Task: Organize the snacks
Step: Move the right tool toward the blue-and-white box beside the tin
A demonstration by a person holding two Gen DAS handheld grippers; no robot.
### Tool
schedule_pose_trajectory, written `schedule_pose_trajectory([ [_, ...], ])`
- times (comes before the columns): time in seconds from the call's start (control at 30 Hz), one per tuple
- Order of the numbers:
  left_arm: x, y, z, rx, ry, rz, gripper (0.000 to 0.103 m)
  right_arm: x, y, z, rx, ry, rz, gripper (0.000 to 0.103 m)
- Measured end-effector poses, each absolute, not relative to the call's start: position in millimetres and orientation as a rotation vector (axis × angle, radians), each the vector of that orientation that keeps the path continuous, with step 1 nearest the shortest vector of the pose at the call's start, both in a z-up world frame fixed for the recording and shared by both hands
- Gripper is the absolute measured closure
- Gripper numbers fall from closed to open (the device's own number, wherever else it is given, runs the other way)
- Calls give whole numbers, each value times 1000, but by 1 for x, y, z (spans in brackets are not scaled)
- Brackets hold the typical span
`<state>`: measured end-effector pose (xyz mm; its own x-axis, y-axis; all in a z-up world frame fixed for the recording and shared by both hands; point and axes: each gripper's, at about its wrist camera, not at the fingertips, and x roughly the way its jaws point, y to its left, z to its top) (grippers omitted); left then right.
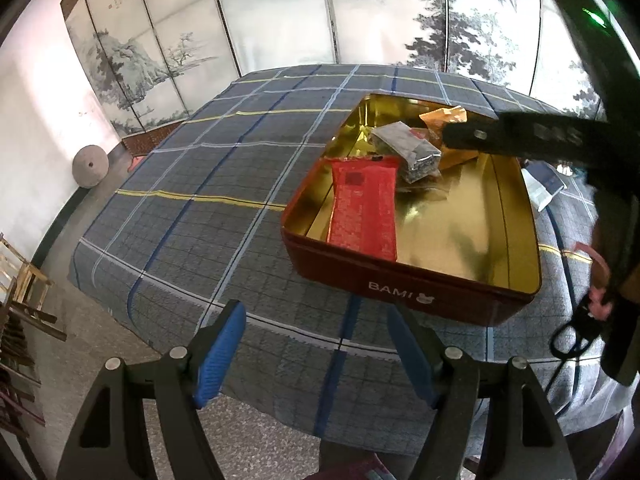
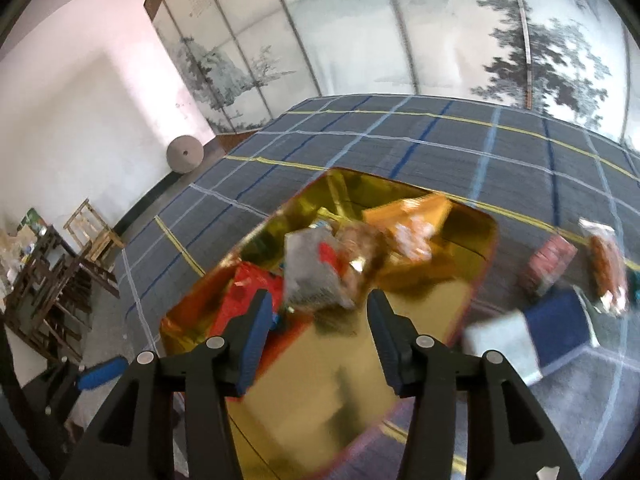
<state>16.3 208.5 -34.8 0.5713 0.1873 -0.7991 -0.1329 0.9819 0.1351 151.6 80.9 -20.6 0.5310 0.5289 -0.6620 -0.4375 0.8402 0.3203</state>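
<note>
Inside the red tin (image 1: 408, 292), gold-lined, three packets already lie: a red packet (image 1: 364, 208) along the left wall, a grey packet (image 1: 404, 152) and an orange packet (image 1: 444, 120) toward the far end. Over them hovers the right gripper (image 2: 316, 312), jaws apart and empty, blurred, clearly the nearer hand. Loose snacks wait on its right, just outside the tin: a blue-and-white packet (image 2: 532, 332), a reddish packet (image 2: 548, 264), a clear wrapped snack (image 2: 604, 264), long axes running roughly away from the camera. The left gripper (image 1: 316, 348) hangs apart at the table's near edge, empty. A plaid tablecloth (image 1: 224, 160) covers the table; painted screens (image 1: 280, 12) stand behind.
</note>
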Motion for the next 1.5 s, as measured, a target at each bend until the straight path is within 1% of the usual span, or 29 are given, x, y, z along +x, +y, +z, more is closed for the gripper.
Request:
schedule_pose_trajectory([
  [0.17,15,204,-30,73,932,184,28,130,36,-28,148,822,505,53],
  [0.27,15,199,-28,73,927,164,28,119,1,-38,190,837,443,53],
  [0.37,15,191,-27,66,936,128,28,118,-29,-47,253,861,379,51],
  [0.47,15,181,-27,67,942,96,28,123,-39,-52,294,889,364,51],
  [0.63,13,173,-25,93,937,82,28,134,-19,-46,115,861,393,52],
  [0.7,13,174,-24,96,937,83,28,144,-16,-47,29,882,384,52],
  [0.8,15,178,-23,89,930,91,28,153,-22,-42,9,863,380,50],
  [0.93,19,179,-26,83,948,84,28,167,-19,-31,-107,850,527,50],
  [1.03,20,177,-29,88,954,84,28,187,-15,-26,-130,925,688,50],
  [1.1,21,175,-30,89,963,84,28,196,-5,-24,-227,944,727,49],
  [1.2,25,172,-32,97,976,86,28,212,8,-36,-328,1022,795,49],
  [1.33,29,169,-31,112,985,91,28,232,13,-49,-395,1063,820,49],
  [1.37,30,167,-30,112,986,90,28,241,14,-55,-386,1090,842,48],
  [1.47,34,161,-29,129,998,93,28,261,12,-68,-330,1162,883,34],
  [1.5,36,159,-29,138,1002,90,28,266,9,-68,-305,1166,894,33],
])
